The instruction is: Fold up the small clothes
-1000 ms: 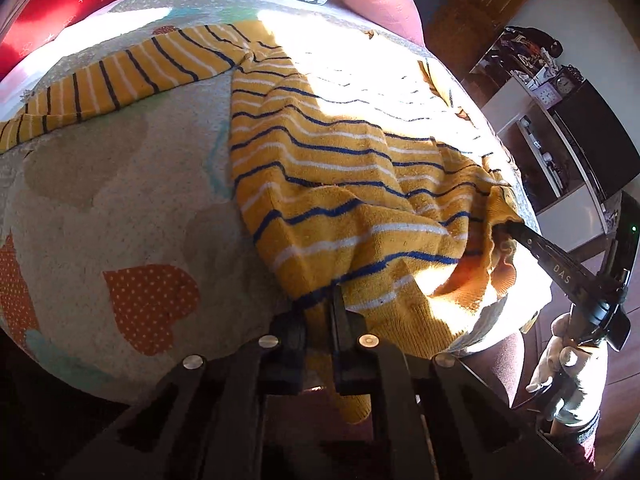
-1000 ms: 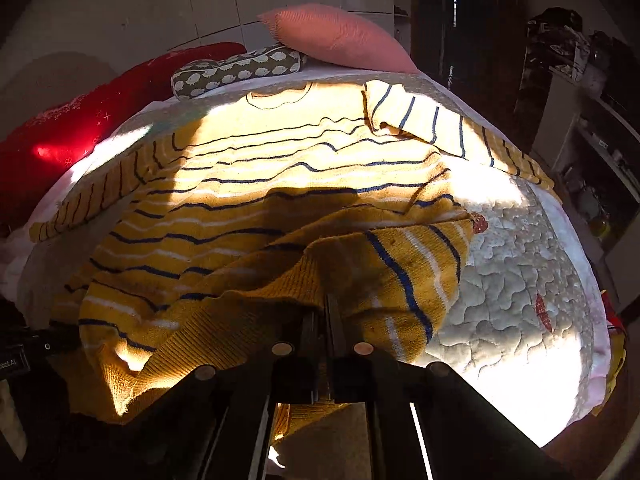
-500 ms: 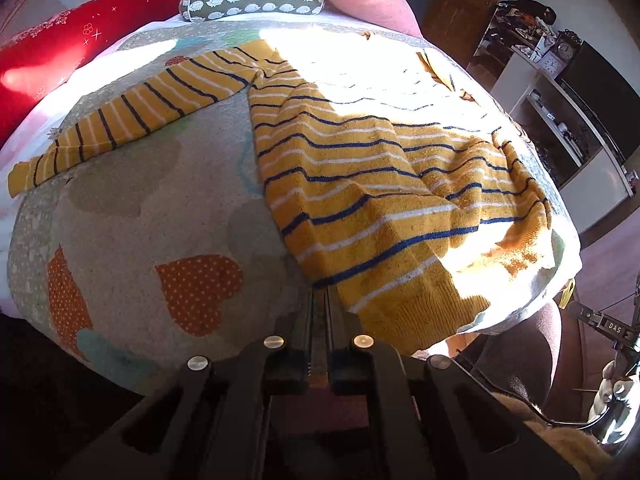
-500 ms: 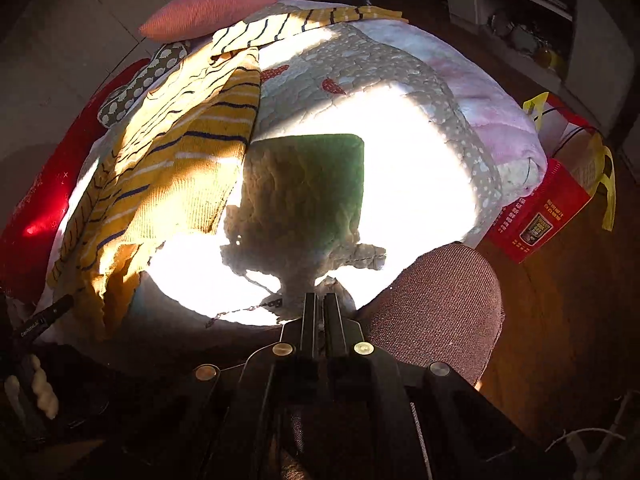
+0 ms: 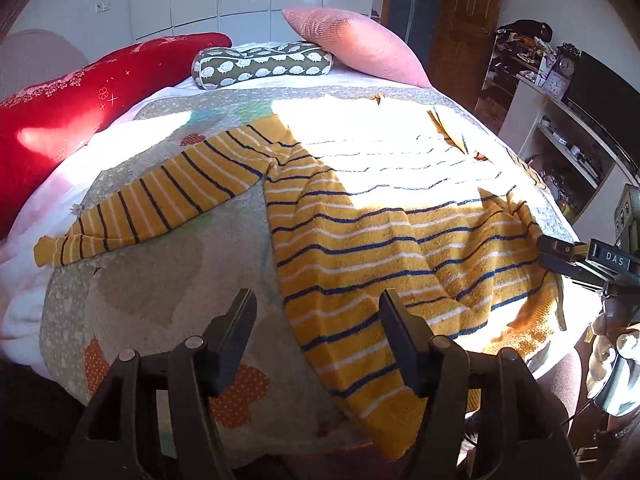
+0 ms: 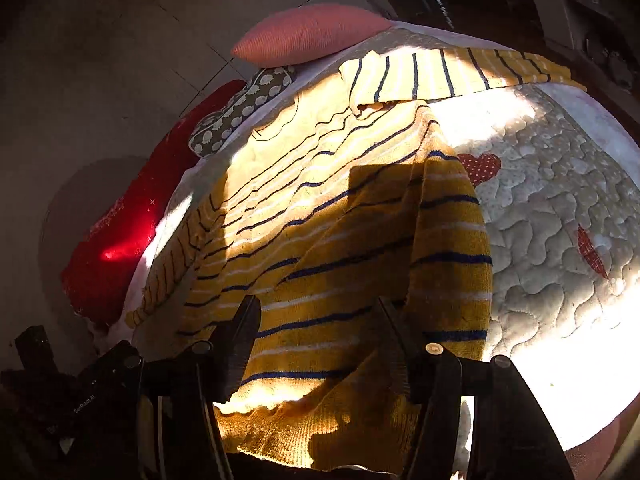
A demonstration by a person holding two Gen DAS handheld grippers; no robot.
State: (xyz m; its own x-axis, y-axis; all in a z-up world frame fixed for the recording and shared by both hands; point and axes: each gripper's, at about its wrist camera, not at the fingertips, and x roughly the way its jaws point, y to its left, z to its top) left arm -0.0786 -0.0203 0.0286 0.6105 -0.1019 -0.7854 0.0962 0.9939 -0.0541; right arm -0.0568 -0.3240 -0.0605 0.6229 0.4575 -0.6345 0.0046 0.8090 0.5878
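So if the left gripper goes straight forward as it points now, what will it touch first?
Probably the striped sweater. The left gripper is open, and the sweater's left edge lies between its fingers on the quilt. Depth is hard to judge here.

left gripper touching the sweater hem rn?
Cannot tell. In the left wrist view the left gripper is open with the striped sweater showing between its fingers, but no gap or contact is plain.

Readable on the right gripper [image 5: 560, 258], at the right edge of the left wrist view: white letters "DAS" on a dark plate. On the left gripper [image 6: 36, 348], low at the near left of the right wrist view: a small pale print, too small and dim to make out.
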